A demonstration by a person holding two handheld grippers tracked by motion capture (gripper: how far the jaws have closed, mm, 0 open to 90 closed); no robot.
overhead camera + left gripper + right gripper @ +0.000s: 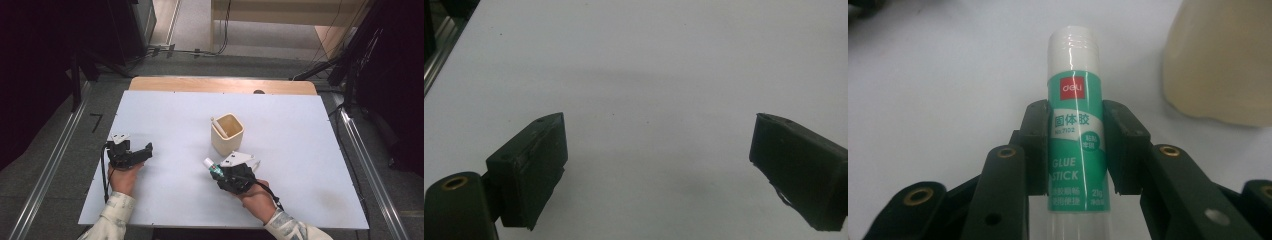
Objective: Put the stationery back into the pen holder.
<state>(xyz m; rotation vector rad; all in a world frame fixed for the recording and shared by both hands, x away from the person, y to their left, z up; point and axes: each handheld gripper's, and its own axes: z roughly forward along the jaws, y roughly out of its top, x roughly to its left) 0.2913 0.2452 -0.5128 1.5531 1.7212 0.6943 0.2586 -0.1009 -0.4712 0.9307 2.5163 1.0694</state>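
At five o'clock of the beige cup, we are clamping the right hand-held gripper on the glue stick; we should be lifting it clear of the counter, cap leading, while the left hand-held gripper is resting apart.

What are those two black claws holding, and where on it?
The right gripper clamps a glue stick around its labelled middle, white cap end sticking out. The left gripper holds nothing.

right tool: grips glue stick | beside cup
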